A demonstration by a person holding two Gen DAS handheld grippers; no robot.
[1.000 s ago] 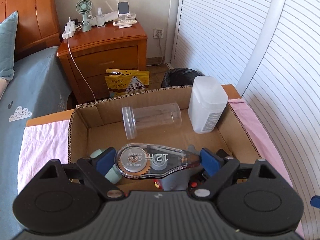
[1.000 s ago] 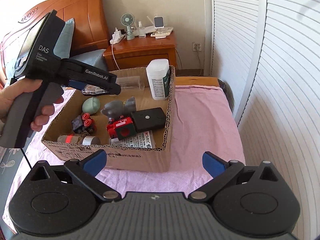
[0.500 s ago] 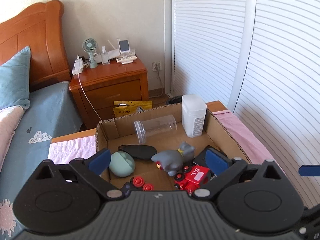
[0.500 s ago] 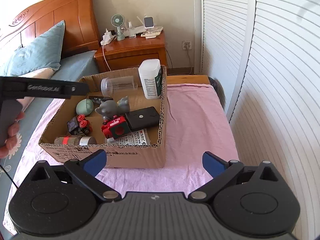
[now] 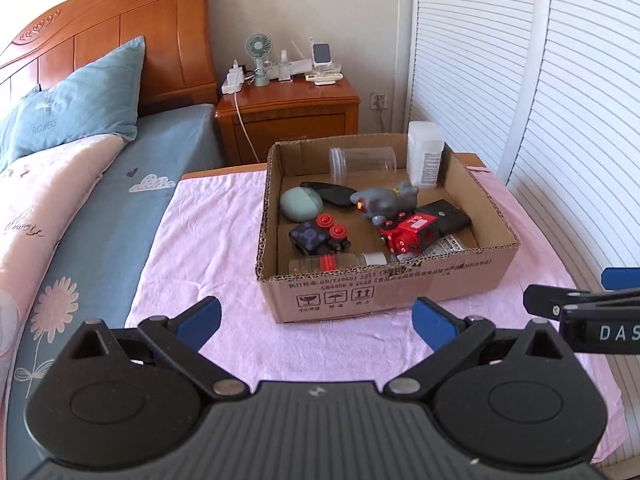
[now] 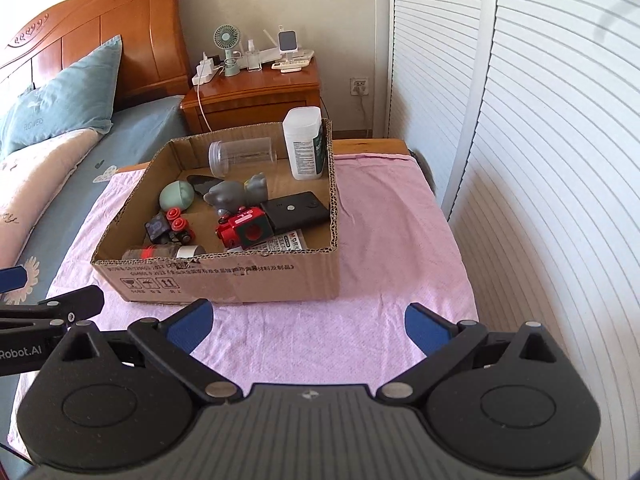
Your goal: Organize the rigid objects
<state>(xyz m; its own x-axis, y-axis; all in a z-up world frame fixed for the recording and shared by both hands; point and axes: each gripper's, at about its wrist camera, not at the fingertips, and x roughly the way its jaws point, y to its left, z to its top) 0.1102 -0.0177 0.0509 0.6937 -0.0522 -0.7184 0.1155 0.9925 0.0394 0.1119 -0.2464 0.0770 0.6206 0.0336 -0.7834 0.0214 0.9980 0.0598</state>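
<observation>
A cardboard box stands on the pink cloth. Inside lie a clear jar on its side, an upright white bottle, a green egg, a dark flat oval piece, a grey cat toy, a red toy, a black case and a dark toy with red knobs. My left gripper hangs open and empty in front of the box. My right gripper is open and empty too, near the box's front wall.
A bed with a blue pillow lies to the left. A wooden nightstand with a fan and chargers stands behind the box. White louvred doors run along the right. A small bottle with a red band lies inside the front wall.
The left gripper opened and let go of the tape dispenser over the box, then drew back towards the near side. The right gripper drew back a little.
</observation>
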